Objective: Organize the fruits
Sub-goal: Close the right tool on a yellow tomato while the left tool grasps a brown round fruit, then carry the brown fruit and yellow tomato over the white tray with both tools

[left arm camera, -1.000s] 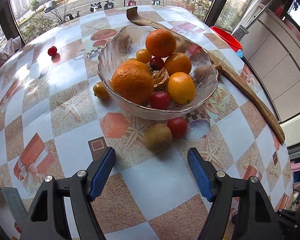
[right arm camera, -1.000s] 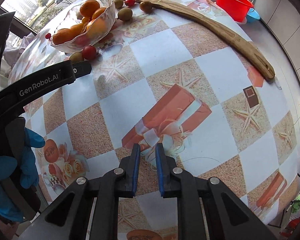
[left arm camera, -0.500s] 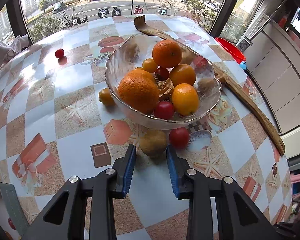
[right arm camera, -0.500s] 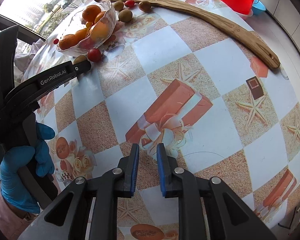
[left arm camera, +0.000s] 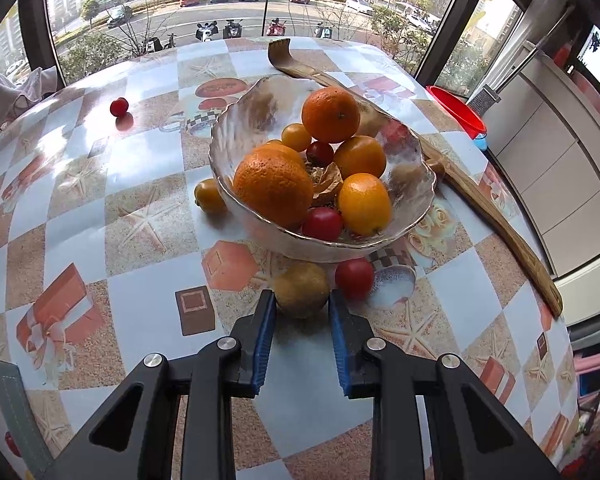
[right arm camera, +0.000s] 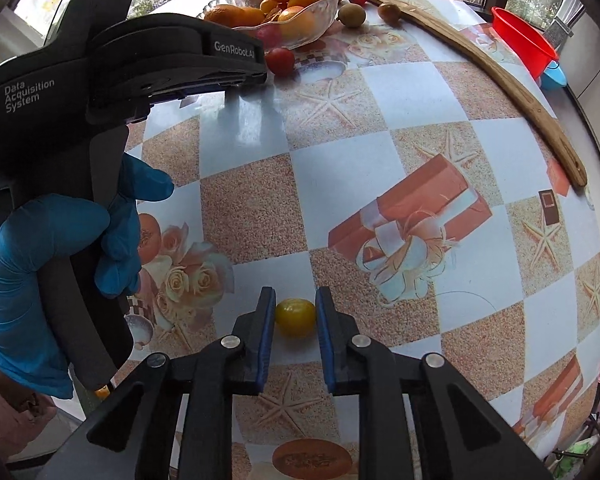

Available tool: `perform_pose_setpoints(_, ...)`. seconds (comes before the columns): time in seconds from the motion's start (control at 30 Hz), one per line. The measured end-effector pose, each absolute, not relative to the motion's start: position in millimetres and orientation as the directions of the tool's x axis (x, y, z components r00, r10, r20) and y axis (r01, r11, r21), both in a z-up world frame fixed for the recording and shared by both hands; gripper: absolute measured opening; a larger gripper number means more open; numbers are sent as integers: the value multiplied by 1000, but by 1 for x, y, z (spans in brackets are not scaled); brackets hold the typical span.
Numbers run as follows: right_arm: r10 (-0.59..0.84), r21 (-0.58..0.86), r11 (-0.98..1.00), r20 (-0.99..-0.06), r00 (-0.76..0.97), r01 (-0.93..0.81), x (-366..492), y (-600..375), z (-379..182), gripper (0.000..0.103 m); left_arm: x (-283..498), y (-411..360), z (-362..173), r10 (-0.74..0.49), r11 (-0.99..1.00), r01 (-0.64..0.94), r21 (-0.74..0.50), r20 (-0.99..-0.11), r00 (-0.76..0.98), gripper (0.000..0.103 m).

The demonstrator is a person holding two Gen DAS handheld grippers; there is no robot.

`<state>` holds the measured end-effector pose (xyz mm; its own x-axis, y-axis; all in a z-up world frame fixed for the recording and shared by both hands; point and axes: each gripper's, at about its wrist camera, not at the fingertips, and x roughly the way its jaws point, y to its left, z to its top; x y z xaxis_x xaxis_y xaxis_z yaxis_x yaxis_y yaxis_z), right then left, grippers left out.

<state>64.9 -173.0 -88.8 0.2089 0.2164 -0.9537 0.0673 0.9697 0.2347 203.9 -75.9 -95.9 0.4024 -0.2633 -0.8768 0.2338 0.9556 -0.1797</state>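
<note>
Left wrist: my left fingers (left arm camera: 302, 308) closing around the brownish fruit (left arm camera: 302, 290) beside the bowl (left arm camera: 422, 168); right fingers (right arm camera: 296, 306) clenched on the yellow tomato (right arm camera: 295, 316). Round, smooth fruit, could squirt free across the worktop (right arm camera: 380, 92).

Left gripper (left arm camera: 302, 300) tips cover the sides of the brownish kiwi (left arm camera: 301, 288), so pad contact can't be read. Glass bowl (left arm camera: 260, 236) hides fruit behind it, just warped shapes thru the wall. Right wrist view: left gripper body blocks the bowl's near side; gloved hand (right arm camera: 40, 280) cut off at frame edge.
</note>
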Motion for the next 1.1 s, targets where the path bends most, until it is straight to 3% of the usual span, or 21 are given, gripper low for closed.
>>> perform_pose_setpoints(0.43, 269, 308, 932, -941, 204, 189, 59, -207, -66, 22, 161, -49, -71, -270, 949, 258, -182, -890, 367, 28)
perform_pose_setpoints(1.1, 304, 326, 941, -933, 194, 90, 81, -133, -22, 22, 87, 72, -17, -231, 972, 143, -189, -885, 405, 28)
